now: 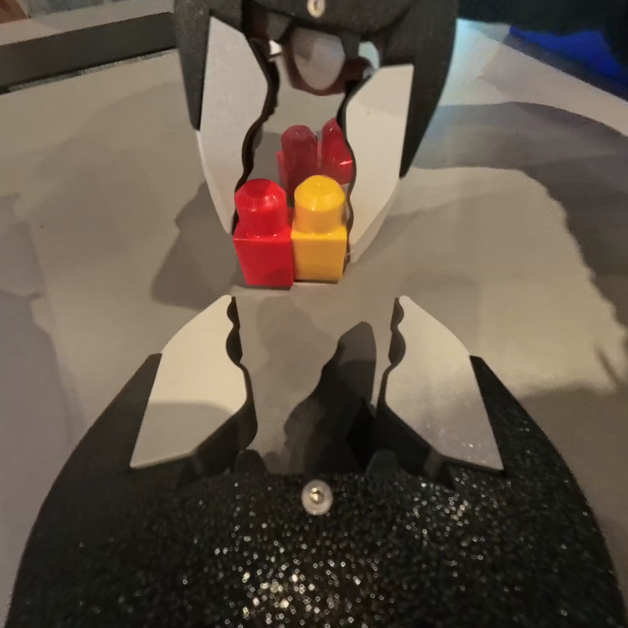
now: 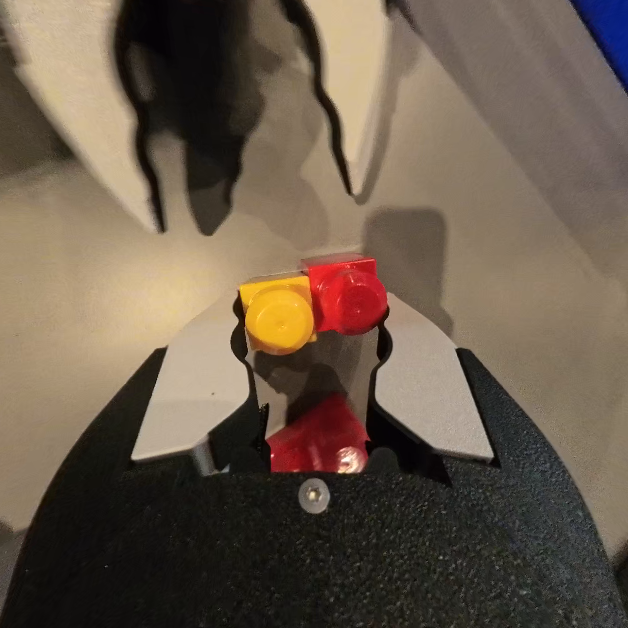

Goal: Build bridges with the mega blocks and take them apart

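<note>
A red one-stud block [image 1: 263,248] and a yellow one-stud block [image 1: 319,238] stand side by side on the grey table [image 1: 85,204]. A darker red two-stud block [image 1: 312,153] stands right behind them. My right gripper [image 1: 292,241] comes down from above, its fingers pressed against the outer sides of the pair. In the right wrist view the yellow block [image 2: 277,316] and the red block [image 2: 346,299] sit between my right gripper's [image 2: 312,306] tips, with the two-stud block [image 2: 316,441] deeper between the fingers. My left gripper [image 1: 316,299] is open and empty just in front of the blocks. It also shows in the right wrist view [image 2: 256,212].
A blue object [image 1: 543,51] lies at the far right edge of the table and also shows in the right wrist view [image 2: 605,34]. A dark grey raised ledge [image 1: 85,44] runs along the far left. Tip to tip, the grippers are about 5 centimetres apart.
</note>
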